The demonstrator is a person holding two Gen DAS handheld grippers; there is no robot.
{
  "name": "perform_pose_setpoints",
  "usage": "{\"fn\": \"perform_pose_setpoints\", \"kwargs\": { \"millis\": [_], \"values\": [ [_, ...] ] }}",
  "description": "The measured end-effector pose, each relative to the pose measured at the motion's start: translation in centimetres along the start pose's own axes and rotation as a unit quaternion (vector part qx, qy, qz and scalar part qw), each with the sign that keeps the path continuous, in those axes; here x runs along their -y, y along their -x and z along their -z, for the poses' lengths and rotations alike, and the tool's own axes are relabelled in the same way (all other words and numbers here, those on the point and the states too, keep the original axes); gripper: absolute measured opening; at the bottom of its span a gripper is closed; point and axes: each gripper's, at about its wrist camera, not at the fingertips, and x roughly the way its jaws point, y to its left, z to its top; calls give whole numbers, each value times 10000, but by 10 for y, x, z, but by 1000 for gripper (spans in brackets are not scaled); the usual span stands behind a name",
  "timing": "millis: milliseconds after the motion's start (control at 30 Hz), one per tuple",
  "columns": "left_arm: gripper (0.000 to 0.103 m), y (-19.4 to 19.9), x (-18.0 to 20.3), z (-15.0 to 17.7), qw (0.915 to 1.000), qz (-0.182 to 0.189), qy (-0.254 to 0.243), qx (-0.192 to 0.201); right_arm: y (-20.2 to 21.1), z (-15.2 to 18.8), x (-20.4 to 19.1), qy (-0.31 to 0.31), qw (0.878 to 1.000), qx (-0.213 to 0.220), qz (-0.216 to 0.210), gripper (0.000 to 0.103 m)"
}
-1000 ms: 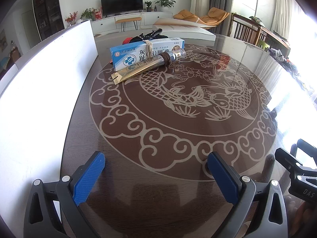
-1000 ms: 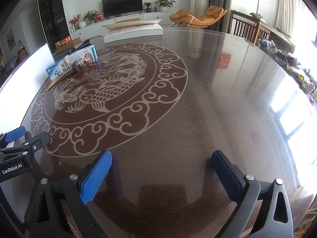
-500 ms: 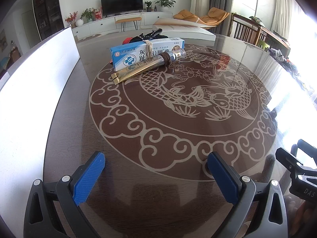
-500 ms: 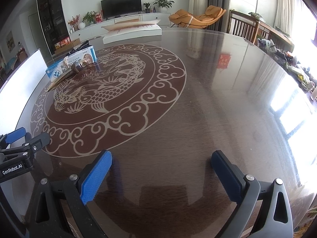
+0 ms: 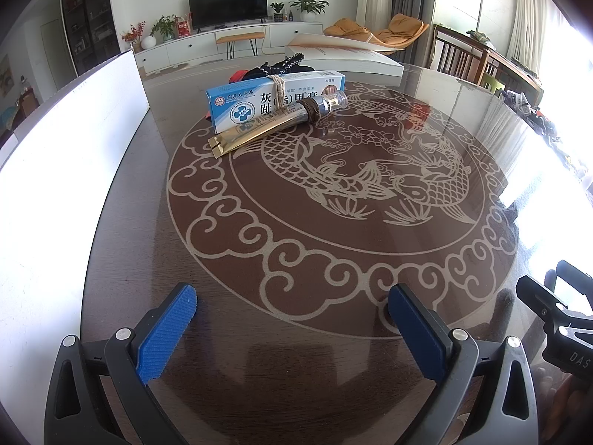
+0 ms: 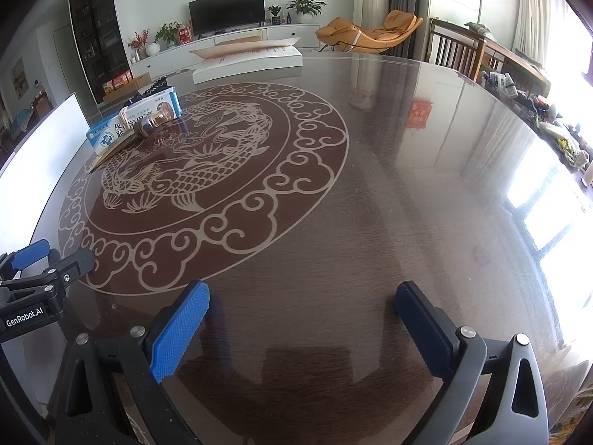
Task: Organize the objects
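White board (image 5: pixel 74 170) on my left slid back, L gripper (image 5: pixel 292 319) & R gripper (image 6: pixel 302 319) jaws spread, empty; box (image 5: pixel 259 102) + tube (image 5: pixel 274 122) untouched.

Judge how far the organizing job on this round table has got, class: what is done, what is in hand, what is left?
Done: nothing visibly sorted. The blue medicine box, gold tube leaning against it and dark beaded items behind sit clustered on the table.

In hand: nothing. The left tool and right tool are both open, empty, far from the cluster.

Left: apparently every pick and placement.
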Motion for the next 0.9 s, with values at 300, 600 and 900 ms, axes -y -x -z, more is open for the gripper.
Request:
{"fn": "perform_pose_setpoints", "kwargs": {
  "millis": [300, 600, 900],
  "values": [
    [103, 0, 0, 0, 10000, -1, 1, -1, 0, 0, 0, -11, 10000, 5, -25, 101],
    [103, 0, 0, 0, 10000, 6, -13, -16, 0, 0, 1, -12, 10000, 4, -27, 102],
    [103, -10, -26, -89, 9999, 2, 166, -27, 0, 0, 1, -38, 10000, 15, -76, 102]
  ]
}}
